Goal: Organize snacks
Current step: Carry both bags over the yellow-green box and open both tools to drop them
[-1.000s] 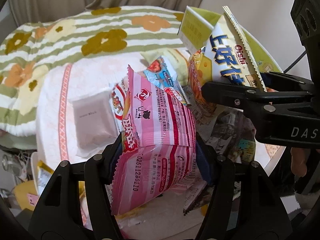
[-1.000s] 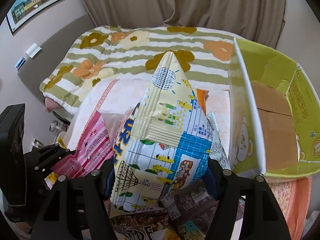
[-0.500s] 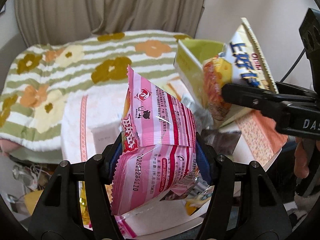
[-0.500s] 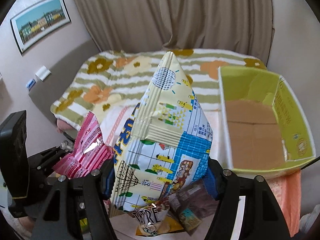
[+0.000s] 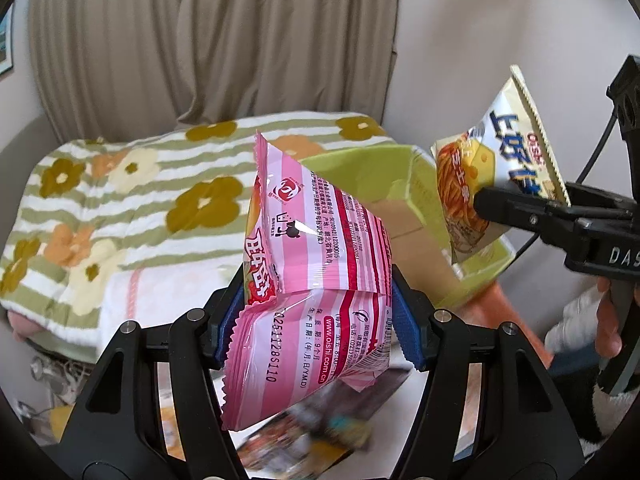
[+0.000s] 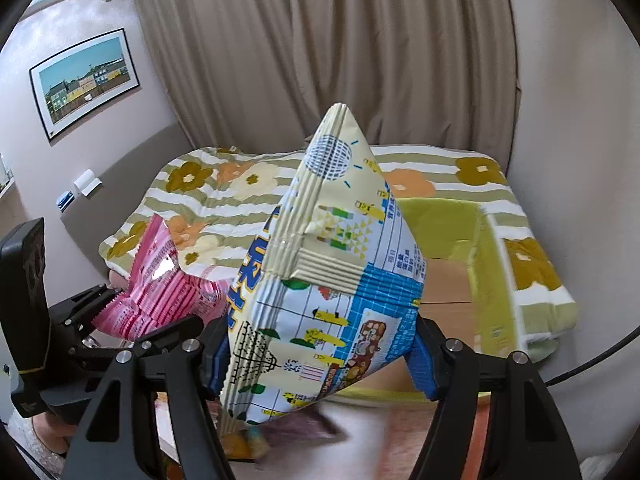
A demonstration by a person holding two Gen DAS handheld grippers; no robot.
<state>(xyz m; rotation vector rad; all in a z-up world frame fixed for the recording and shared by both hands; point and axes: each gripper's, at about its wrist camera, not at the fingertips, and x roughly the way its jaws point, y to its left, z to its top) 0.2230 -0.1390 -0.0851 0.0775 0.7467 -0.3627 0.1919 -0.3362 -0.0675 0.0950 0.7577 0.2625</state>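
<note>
The left hand-held gripper (image 5: 316, 316) clamps a pink striped bag (image 5: 316, 280); the right hand-held gripper (image 6: 320, 356) clamps a yellow-and-blue bag (image 6: 332, 280), both near the green box (image 6: 492, 264).

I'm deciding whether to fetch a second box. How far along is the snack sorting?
Nothing looks packed yet: the green box shows only bare cardboard floor. In hand: the left gripper is shut on the pink packet, and the right gripper is shut on the yellow and blue bag, both in the air near the box. Left: dropping these two in, then the blurred packets lying below.
</note>
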